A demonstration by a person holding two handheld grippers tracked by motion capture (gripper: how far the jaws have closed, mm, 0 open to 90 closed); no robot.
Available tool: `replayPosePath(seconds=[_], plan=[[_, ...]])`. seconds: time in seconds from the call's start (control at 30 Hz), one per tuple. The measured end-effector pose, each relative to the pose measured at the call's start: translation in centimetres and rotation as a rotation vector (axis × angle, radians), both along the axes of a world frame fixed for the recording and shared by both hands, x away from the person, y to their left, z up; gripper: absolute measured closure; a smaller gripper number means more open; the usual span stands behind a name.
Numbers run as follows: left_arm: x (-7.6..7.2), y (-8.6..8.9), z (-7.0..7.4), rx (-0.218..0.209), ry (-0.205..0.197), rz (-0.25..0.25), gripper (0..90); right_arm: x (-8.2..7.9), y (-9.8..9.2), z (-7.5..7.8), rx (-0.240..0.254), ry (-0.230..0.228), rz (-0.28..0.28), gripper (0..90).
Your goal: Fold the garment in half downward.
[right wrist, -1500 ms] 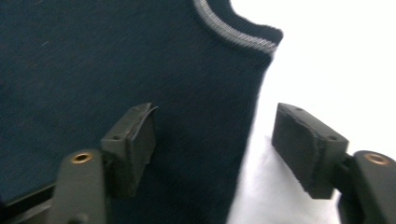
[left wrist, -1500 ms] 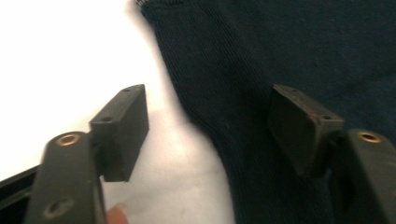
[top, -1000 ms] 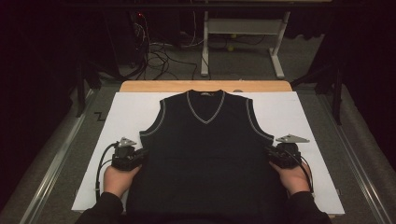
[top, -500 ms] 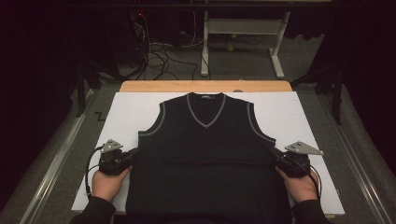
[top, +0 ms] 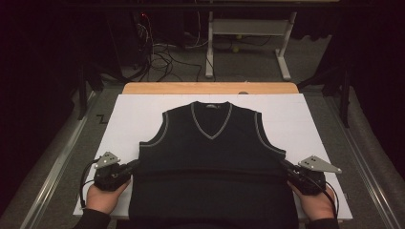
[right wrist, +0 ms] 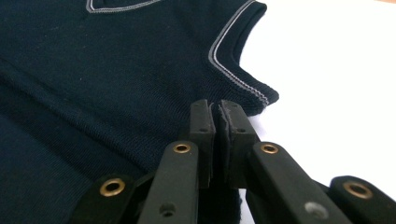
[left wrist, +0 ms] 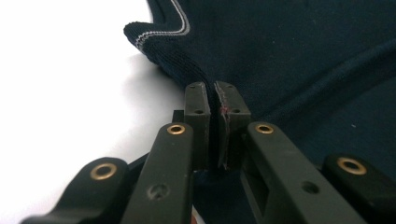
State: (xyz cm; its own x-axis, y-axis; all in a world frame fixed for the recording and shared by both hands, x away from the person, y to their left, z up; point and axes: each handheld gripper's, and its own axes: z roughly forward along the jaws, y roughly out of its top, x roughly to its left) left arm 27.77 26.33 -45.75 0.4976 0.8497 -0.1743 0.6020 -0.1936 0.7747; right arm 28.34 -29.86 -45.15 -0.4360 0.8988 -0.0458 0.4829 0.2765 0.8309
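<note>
The white tabletop [top: 138, 114] carries a dark navy sleeveless vest [top: 210, 162] laid flat, V-neck at the far end and hem at my near edge, roughly centred between left and right. A crosswise ridge runs across its body below the armholes, level with my hands, so I judge I am folding the near half toward the far end.

My left tool [top: 128, 168] sits at the vest's left side seam and my right tool [top: 289, 170] at the right seam. Both have their jaws pressed together, each pinching the knit edge just below its armhole (the left gripper view and the right gripper view both show the cloth caught between the pads).

To do this well I think I should keep both hands level with each other and carry them at the same pace, so the ridge stays straight across. I would hold the cloth lightly taut between the tools, lift just enough to clear the layer beneath, and watch the grey-trimmed armholes [top: 157, 136] as my alignment marks.
</note>
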Motion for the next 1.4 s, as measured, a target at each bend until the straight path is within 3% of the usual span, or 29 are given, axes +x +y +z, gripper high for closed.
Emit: replayPosePath(seconds=[0.23,0.57,0.67,0.87,1.17,1.27,1.4], plan=[[-1.8,0.2,0.0,-0.001,0.003,-0.025,80.9,-1.7,-0.2,0.3,0.0,-0.009,0.02,85.2],[-3.9,-0.4,-0.7,0.074,0.018,-0.062,80.8,-4.2,-0.5,-0.3,-0.026,0.021,0.053,85.2],[-4.5,-0.4,-0.8,0.078,0.018,-0.068,80.7,-4.9,-0.5,-0.5,-0.034,0.031,0.057,85.2],[-5.1,-0.4,-1.4,0.096,0.043,-0.081,80.7,-5.3,-0.7,-0.8,-0.038,0.048,0.066,85.2],[-5.9,-0.2,-1.4,0.099,0.037,-0.093,80.2,-6.2,-0.8,-1.0,-0.049,0.061,0.076,84.7],[-5.8,0.0,-1.5,0.088,0.046,-0.077,71.8,-6.1,-0.9,-1.2,-0.038,0.07,0.08,81.0],[-5.6,0.2,-1.4,0.046,0.0,-0.064,53.7,-6.0,-0.9,-1.1,-0.015,0.051,0.073,65.0]])
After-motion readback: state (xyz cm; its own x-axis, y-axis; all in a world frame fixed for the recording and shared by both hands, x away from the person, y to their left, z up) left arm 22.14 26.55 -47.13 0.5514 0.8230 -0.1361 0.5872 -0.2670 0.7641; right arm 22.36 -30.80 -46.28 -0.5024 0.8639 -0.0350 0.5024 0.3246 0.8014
